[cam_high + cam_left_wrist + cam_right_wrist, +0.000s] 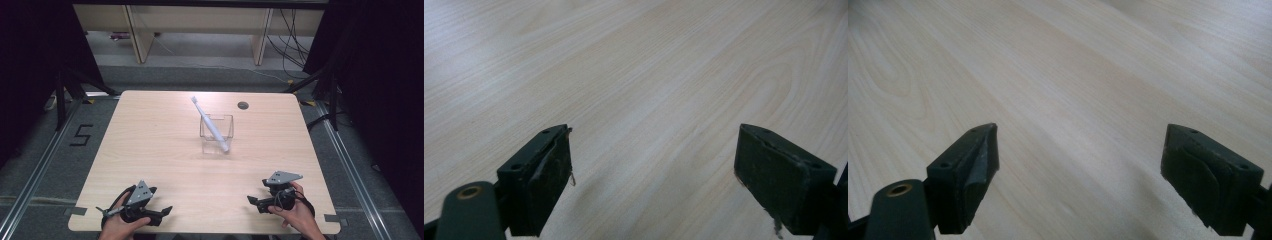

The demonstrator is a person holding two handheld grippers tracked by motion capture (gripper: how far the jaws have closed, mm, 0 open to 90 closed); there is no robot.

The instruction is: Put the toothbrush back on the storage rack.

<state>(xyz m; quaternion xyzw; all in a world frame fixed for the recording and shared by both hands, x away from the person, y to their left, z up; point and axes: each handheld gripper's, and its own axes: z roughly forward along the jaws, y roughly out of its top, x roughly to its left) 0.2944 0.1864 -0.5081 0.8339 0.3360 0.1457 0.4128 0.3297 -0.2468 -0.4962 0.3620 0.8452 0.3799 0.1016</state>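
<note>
Presently catalogued: table point(150, 150), pale wood, lying under both tools. Clear holder point(216, 133), sitting well ahead of both grippers, between their lines. Toothbrush point(210, 125), leaning in it, head up and away. Left gripper point(162, 212) and right gripper point(254, 201) are resting near the table's near edge, jaws spread wide, carrying nothing. Advice: approach the handle above the rim, squarely. Gripper views are showing bare grain and worn pads point(555, 165); the high view is supplying the holder.
</note>
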